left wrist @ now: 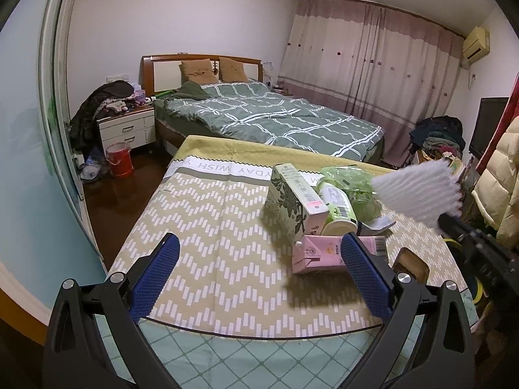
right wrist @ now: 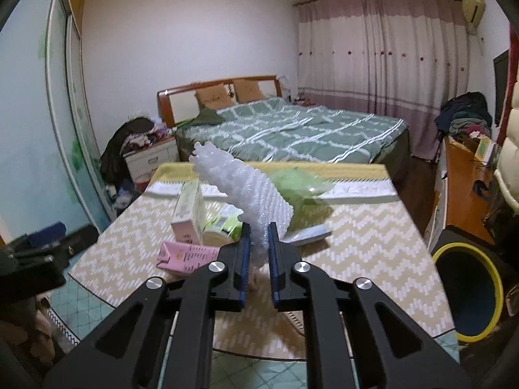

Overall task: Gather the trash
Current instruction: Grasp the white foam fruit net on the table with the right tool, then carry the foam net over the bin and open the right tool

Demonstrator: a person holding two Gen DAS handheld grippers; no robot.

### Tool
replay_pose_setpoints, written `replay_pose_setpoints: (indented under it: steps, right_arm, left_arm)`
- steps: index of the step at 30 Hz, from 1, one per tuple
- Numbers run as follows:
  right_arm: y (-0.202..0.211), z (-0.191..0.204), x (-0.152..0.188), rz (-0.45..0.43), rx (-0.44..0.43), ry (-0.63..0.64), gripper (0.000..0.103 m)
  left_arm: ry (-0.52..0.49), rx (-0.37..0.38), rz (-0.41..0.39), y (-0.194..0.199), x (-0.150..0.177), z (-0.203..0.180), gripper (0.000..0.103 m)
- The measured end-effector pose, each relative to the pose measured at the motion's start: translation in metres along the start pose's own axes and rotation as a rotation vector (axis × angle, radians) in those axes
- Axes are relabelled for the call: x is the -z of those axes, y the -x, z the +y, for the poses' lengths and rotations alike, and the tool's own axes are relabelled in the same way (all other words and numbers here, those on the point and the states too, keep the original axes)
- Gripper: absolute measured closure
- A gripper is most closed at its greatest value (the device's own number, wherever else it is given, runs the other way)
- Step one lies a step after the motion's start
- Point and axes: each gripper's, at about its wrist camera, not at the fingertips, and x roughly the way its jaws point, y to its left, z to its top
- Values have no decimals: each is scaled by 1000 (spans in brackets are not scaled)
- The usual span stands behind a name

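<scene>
While the left claw gapes wide, the right claw pinches ridged white foam netting.

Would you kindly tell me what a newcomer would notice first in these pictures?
Most striking is the white foam netting, lifted above the table and pinched in the right gripper. Beneath it, cartons and a bottle cluster on the zigzag tablecloth, a pink carton nearest. The left gripper hangs open before them.
</scene>
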Motion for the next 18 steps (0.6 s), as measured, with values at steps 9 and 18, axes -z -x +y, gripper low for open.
replay_pose_setpoints:
  steps: [9,18]
  right_arm:
    - [24,-54,-5,-56,118,-98,93]
    - [37,-163,17,-47,402,-257,93]
  left_arm:
    - [-39,34,33,-9,7,-21,5]
    - [-90,25,71,-35,12,-54,5]
